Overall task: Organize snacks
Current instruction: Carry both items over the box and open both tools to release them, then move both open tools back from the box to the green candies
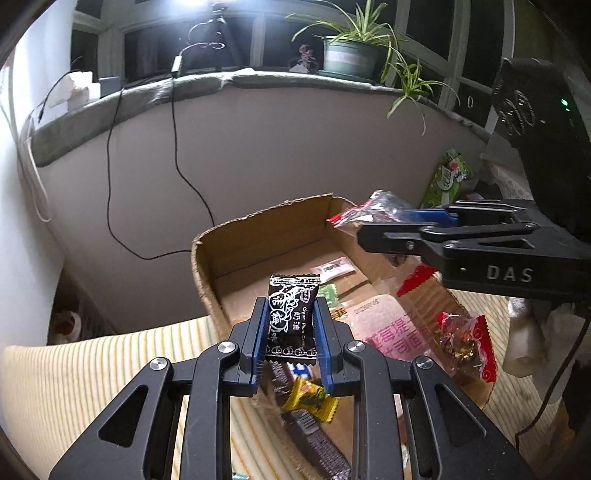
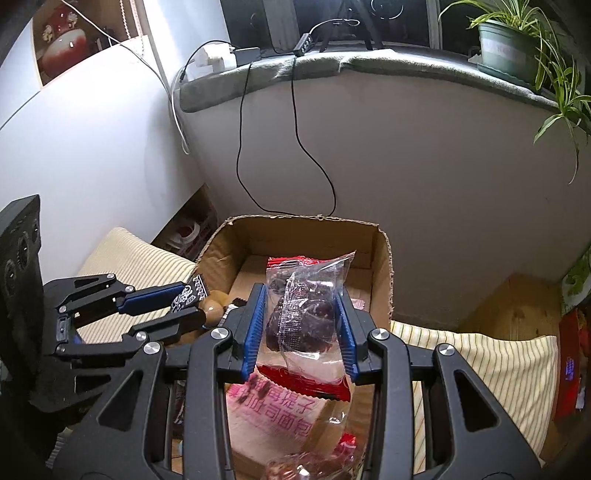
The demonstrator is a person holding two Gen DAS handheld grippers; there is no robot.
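The near contents of the cardboard box [image 1: 258, 236] are hidden by both claws. Above it, a black candy [image 1: 291, 317] is gripped by the left claw [image 1: 290, 349], and a clear packet of dark fruit [image 2: 306, 314] by the right claw [image 2: 301, 332].

I see a curved pale wall [image 2: 424, 158] under a grey window ledge [image 2: 388, 72]. Dark window panes [image 1: 284, 40] sit above it, a bright lamp glare [image 1: 192, 3], a potted spider plant [image 1: 351, 51], and black cables [image 2: 240, 147] hanging down the wall.
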